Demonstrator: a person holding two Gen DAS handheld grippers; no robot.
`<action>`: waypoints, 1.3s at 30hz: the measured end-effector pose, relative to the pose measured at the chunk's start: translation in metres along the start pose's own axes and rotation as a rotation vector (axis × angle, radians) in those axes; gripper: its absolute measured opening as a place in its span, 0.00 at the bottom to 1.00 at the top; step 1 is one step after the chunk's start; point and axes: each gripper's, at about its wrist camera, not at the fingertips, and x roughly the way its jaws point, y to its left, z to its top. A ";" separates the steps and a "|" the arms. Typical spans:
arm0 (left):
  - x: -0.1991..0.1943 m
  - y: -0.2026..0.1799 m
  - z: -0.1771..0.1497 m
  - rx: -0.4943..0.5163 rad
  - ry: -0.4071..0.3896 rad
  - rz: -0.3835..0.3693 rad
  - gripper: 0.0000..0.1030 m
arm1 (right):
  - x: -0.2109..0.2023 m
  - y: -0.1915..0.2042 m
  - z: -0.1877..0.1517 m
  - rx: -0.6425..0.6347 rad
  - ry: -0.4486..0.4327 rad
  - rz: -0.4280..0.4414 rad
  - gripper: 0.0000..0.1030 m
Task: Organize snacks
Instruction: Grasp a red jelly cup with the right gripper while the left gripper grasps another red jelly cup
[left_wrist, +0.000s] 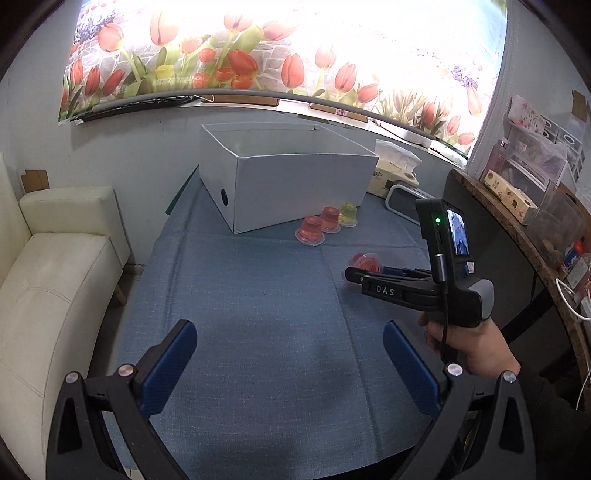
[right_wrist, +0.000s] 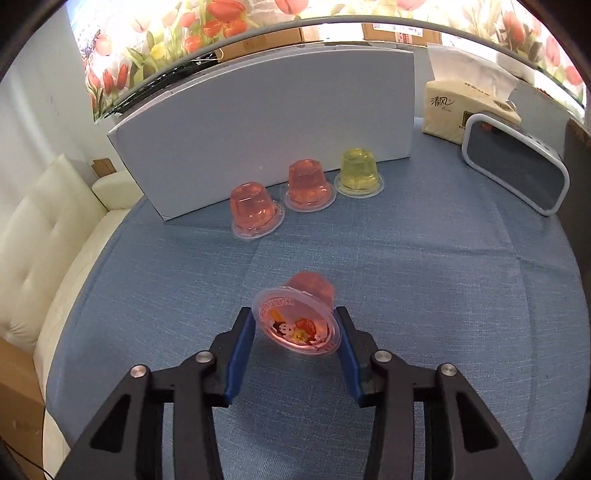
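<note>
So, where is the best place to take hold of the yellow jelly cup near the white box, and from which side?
Grip the yellow jelly cup low on its tapered side wall, just above the wide rim it stands on, fingers left and right. Come from the front: the white box is close behind and a red jelly cup is close on its left.

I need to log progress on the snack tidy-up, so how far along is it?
Early on. Nothing visibly done: the white box shows no snacks inside from this angle. In hand: the right gripper grips a red jelly cup tipped on its side. Left: two red cups and a yellow cup beside the box. The left gripper is open.
</note>
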 end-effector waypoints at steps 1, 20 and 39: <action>0.001 0.000 0.001 0.000 0.001 0.000 1.00 | -0.001 0.000 -0.001 -0.001 -0.002 -0.001 0.45; 0.150 -0.045 0.084 0.061 0.058 0.016 1.00 | -0.099 -0.039 -0.050 0.078 -0.103 0.011 0.46; 0.238 -0.048 0.094 0.104 0.157 0.112 0.40 | -0.149 -0.065 -0.074 0.145 -0.181 0.033 0.45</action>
